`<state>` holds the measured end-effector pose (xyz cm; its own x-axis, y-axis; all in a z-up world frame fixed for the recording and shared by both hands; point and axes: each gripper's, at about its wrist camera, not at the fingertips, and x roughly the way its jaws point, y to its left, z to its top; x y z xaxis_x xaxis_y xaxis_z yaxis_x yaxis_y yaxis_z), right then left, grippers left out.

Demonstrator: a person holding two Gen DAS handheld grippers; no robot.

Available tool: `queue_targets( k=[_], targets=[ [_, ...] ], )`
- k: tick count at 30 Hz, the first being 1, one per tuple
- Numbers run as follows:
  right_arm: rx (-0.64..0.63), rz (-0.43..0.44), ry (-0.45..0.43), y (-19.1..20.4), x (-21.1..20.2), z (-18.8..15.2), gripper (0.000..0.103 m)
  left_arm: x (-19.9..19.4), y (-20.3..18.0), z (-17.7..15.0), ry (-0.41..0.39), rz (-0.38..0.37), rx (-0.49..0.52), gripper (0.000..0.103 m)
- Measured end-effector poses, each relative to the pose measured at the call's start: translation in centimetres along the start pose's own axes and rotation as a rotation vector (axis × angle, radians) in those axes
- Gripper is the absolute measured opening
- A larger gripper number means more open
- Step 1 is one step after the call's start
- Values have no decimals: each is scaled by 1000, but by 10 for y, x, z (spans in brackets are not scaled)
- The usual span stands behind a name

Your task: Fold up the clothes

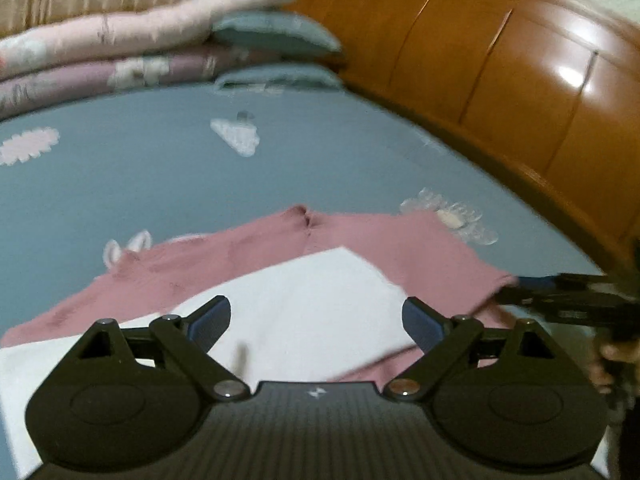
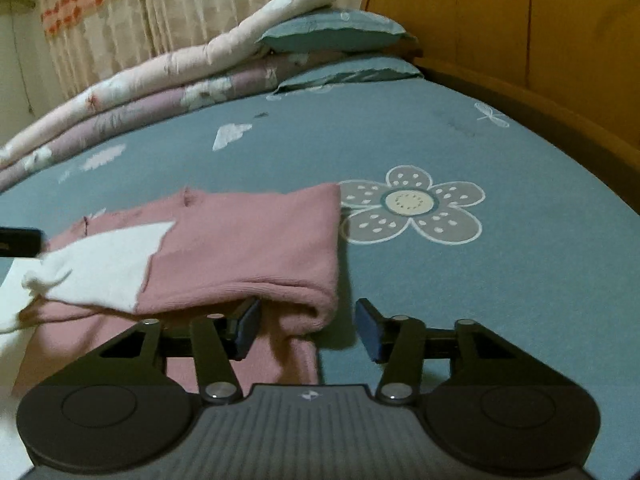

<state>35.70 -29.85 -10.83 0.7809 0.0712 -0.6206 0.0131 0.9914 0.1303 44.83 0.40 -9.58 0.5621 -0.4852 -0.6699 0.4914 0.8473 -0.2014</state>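
Right wrist view: pink garment [image 2: 248, 248] with white panel [image 2: 108, 264], folded, on blue bedsheet [image 2: 500, 272]. Right gripper [image 2: 308, 330] part open, rolled fold between pads, no contact visible. Left gripper [image 1: 316, 322] wide, empty, above panel. Pillows [image 2: 336, 34], quilts [image 2: 132, 92], wooden headboard [image 1: 500, 60] beyond.

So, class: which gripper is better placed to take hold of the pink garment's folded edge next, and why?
Probably the right gripper: the folded pink knit garment has its rolled edge between its open fingers. The left gripper hovers open over the white cloth.
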Motion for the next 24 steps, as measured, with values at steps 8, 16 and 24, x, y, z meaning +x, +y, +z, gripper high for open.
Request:
queue_targets(
  k=[8, 16, 24],
  targets=[
    [-44, -57, 12, -15, 15, -3, 35, 33, -3, -14, 59, 95, 19, 93],
    [-28, -29, -16, -22, -11, 4, 38, 25, -9, -14, 128, 114, 46, 93],
    [-25, 148, -18, -2, 12, 23, 20, 16, -32, 6, 167, 153, 126, 93]
  ],
)
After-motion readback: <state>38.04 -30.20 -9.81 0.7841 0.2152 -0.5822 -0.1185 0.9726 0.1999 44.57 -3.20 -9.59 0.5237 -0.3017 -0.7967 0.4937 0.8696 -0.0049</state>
